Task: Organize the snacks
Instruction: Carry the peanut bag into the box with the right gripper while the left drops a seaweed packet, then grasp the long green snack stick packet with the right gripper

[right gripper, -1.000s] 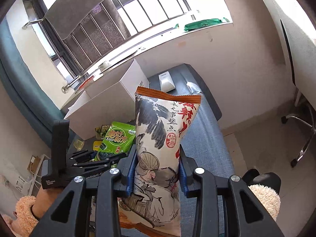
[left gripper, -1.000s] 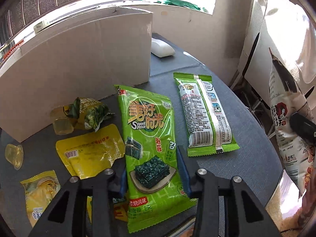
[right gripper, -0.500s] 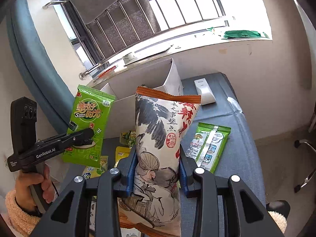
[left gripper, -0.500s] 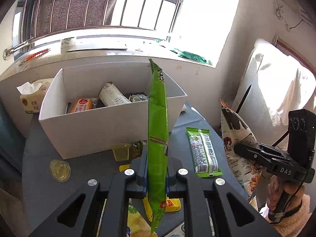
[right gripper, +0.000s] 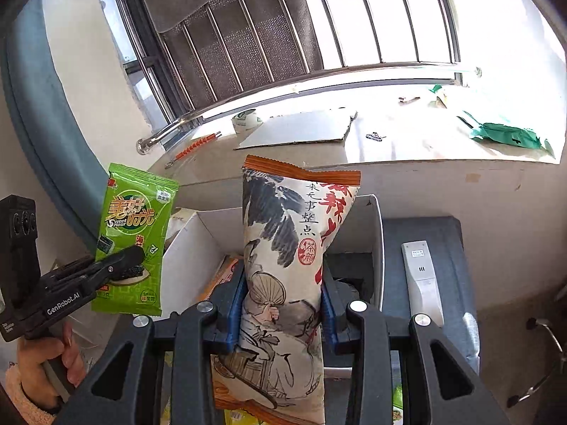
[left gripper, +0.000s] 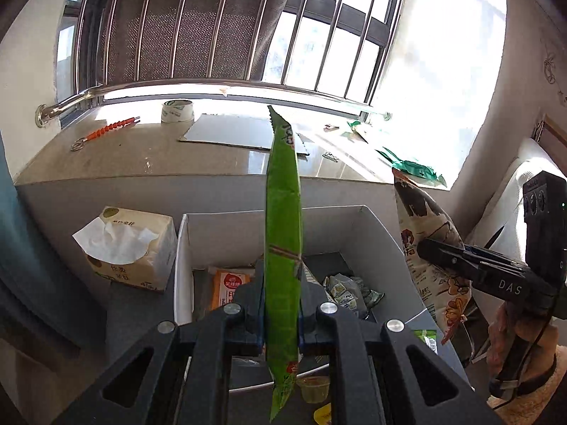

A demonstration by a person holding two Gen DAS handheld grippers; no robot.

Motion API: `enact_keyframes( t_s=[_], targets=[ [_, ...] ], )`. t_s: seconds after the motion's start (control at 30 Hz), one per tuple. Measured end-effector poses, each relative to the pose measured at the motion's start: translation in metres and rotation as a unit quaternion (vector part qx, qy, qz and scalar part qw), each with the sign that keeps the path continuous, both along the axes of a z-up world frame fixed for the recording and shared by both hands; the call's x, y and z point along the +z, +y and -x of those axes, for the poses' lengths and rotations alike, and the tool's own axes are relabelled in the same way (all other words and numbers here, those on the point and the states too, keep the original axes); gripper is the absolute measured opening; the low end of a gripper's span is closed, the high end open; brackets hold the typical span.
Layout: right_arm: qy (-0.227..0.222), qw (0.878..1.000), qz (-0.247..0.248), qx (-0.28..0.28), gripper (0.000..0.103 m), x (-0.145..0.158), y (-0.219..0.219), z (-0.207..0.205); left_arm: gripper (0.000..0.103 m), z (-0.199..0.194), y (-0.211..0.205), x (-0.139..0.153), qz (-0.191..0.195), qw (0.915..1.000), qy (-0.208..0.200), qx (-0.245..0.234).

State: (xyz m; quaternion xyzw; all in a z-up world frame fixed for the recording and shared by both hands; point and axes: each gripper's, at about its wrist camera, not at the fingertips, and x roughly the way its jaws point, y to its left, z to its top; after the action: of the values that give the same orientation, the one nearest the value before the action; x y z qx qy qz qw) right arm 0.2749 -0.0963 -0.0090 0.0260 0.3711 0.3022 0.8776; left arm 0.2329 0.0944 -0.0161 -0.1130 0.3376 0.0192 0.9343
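Your left gripper (left gripper: 281, 313) has its jaws pinched tight on one flat, glossy green seaweed snack packet (left gripper: 283, 233), held upright and edge-on between them. Left of those jaws sits one soft tissue pack (left gripper: 129, 248). Straight beyond them stands one open white cardboard box (left gripper: 386, 244), holding an orange packet (left gripper: 228, 285) and a crumpled wrapper (left gripper: 345, 288). Your right gripper (right gripper: 283, 313) has its jaws closed on one puffy paper-look chip bag (right gripper: 290, 265) printed with ink drawings, upright before the same box. Right of those jaws lies one white remote (right gripper: 423, 276).
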Motion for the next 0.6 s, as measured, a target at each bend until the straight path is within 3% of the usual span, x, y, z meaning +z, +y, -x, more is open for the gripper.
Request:
enact_keyframes(
  t_s=[0.1, 0.13, 0.17, 0.2, 0.23, 0.33, 0.6],
  targets=[
    [0.003, 1.0, 0.024, -0.004, 0.041, -0.004, 0.015, -0.024, 0.017, -0.022, 0.008, -0.012, -0.005, 0.9996, 0.028, -0.005],
    [0.002, 1.0, 0.03, -0.004, 0.047, -0.005, 0.018, -0.03, 0.023, -0.026, 0.007, -0.016, -0.012, 0.9991, 0.04, -0.006],
    [0.002, 0.999, 0.033, -0.004, 0.057, -0.006, 0.02, -0.035, 0.052, -0.027, 0.005, -0.019, -0.024, 0.9984, 0.051, 0.004],
    [0.001, 0.999, 0.034, -0.006, 0.088, -0.007, 0.021, -0.038, 0.098, -0.026, 0.004, -0.022, -0.036, 0.9976, 0.059, 0.011],
    [-0.006, 0.999, 0.035, -0.011, 0.103, -0.007, 0.02, -0.038, 0.101, -0.024, 0.004, -0.022, -0.043, 0.9975, 0.053, 0.014],
    [-0.038, 0.999, 0.03, -0.019, 0.103, -0.001, 0.012, -0.032, 0.103, -0.016, 0.006, -0.023, -0.042, 0.9977, 0.051, 0.017],
    [-0.057, 0.998, 0.0, -0.022, 0.103, 0.014, -0.015, 0.006, 0.103, 0.031, 0.0, -0.005, -0.05, 0.9985, 0.004, 0.019]
  ],
)
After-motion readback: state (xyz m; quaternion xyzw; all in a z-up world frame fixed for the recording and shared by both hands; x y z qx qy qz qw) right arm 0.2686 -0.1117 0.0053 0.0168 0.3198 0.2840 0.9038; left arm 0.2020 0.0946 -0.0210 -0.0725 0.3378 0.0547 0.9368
